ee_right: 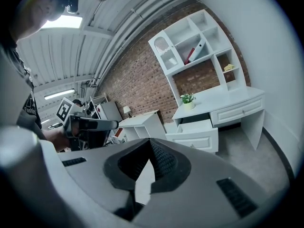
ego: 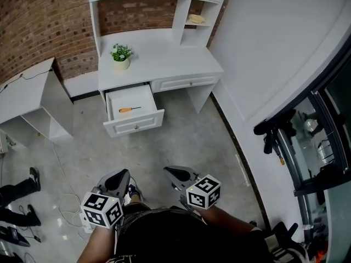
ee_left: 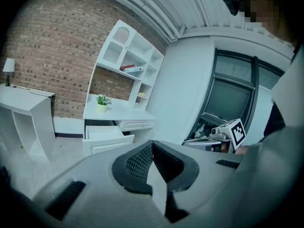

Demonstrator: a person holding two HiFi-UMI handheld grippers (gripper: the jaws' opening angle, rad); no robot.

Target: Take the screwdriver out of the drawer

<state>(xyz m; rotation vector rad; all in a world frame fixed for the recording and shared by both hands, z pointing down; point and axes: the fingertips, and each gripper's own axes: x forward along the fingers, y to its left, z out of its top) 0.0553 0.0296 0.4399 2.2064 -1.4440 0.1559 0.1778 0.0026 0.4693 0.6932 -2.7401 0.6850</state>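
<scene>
Head view: a white wooden desk (ego: 164, 59) with its left white drawer (ego: 135, 126) pulled open. The orange-handled screwdriver (ego: 129, 109) lies flat on the drawer floor, shaft pointing right. A small green potted plant (ego: 121, 56) stands on the desktop above. The left gripper (ego: 122, 175) and right gripper (ego: 176, 174) are held close to the person's body, well apart from the drawer. On each, the jaw tips meet with nothing between them.

No lettering, brand or number is showing legibly; only coded square markers are facing up on the left gripper (ego: 122, 175) and right gripper (ego: 173, 172).
</scene>
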